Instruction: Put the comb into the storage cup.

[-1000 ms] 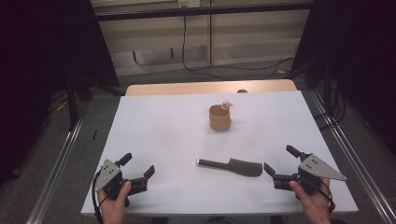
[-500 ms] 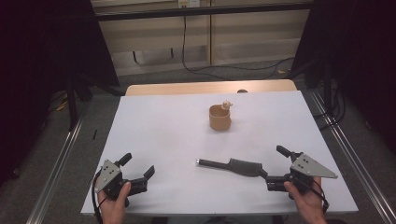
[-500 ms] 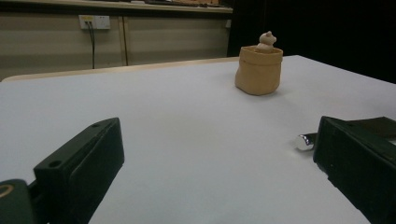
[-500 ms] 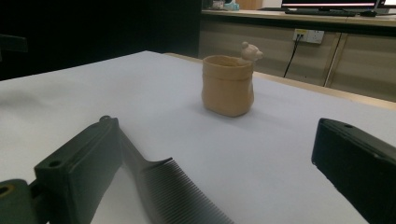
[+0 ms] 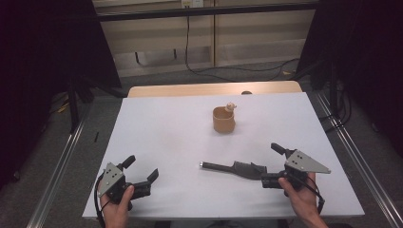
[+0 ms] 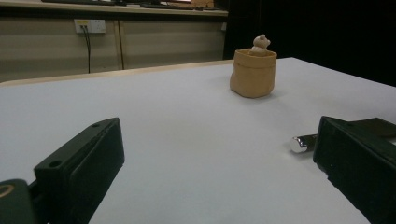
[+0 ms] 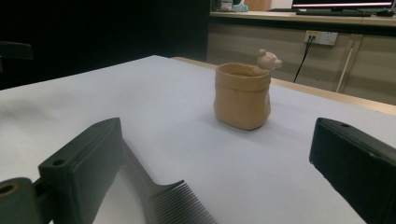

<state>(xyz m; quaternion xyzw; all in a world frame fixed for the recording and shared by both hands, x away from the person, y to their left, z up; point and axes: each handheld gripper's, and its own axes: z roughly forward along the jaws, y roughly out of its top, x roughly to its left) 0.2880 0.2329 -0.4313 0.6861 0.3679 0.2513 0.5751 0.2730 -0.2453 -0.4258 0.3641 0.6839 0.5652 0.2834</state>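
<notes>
So it's a white tabletop (image 5: 157, 133) with a strip of bare wood showing along the far edge. Two things sit right on it: a tan pouch-shaped cup (image 5: 223, 120) with a tiny bear figure on its rim, standing upright toward the far edge, right of centre, and a dark comb (image 5: 237, 168) lying flat near the near edge, right of centre, metal-tipped handle pointing left.
</notes>
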